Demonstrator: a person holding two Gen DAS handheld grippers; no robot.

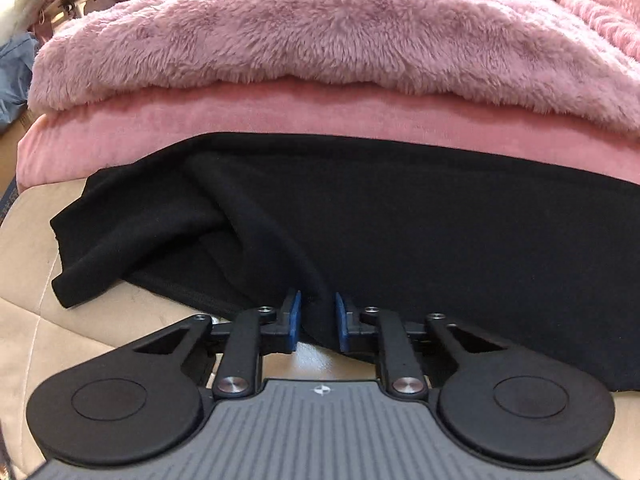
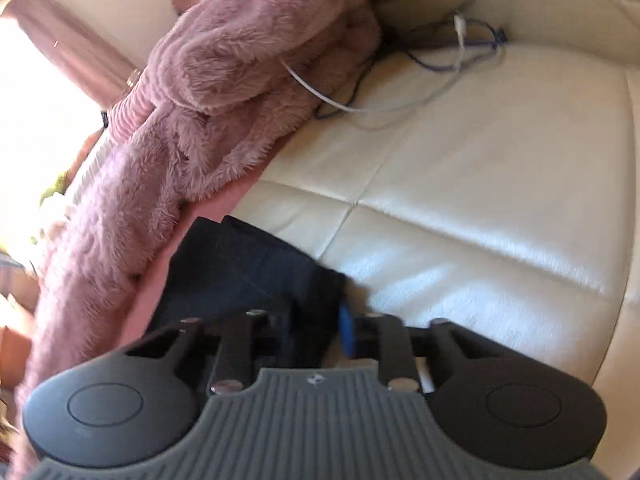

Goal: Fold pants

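- The cream quilted cushion surface (image 2: 460, 184) is filling the right wrist view from 12 to 4 o'clock, and its stitched seams are crossing near the middle; whether it belongs to a sofa or a bed is not something the views are showing.
- The fluffy mauve blanket (image 1: 320, 28) is lying across the top of the left wrist view from 9 to 3 o'clock, and it is resting on a smoother pink folded layer (image 1: 240, 128) just under it.
- The black pants (image 1: 400, 220) are spreading across the middle of the left wrist view, with their far edge touching the pink layer and a loose bunched fold hanging toward 9 o'clock over the cushion.
- In the right wrist view the pants (image 2: 240, 272) are lying at about 7 o'clock from centre, between the blanket edge and the bare cushion.
- The left tool (image 1: 318, 320) is sitting at 6 o'clock in its view, with its blue pads (image 1: 295, 312) set narrow and pinching a ridge of the pants fabric between them.
- The right tool (image 2: 316, 332) is also at 6 o'clock in its own view, narrow, with pants cloth filling the gap beside its one visible blue pad (image 2: 347, 330); this view is blurred.
- A tangle of white and dark cables (image 2: 440, 60) is lying on the cushion toward 1 o'clock, touching the blanket.
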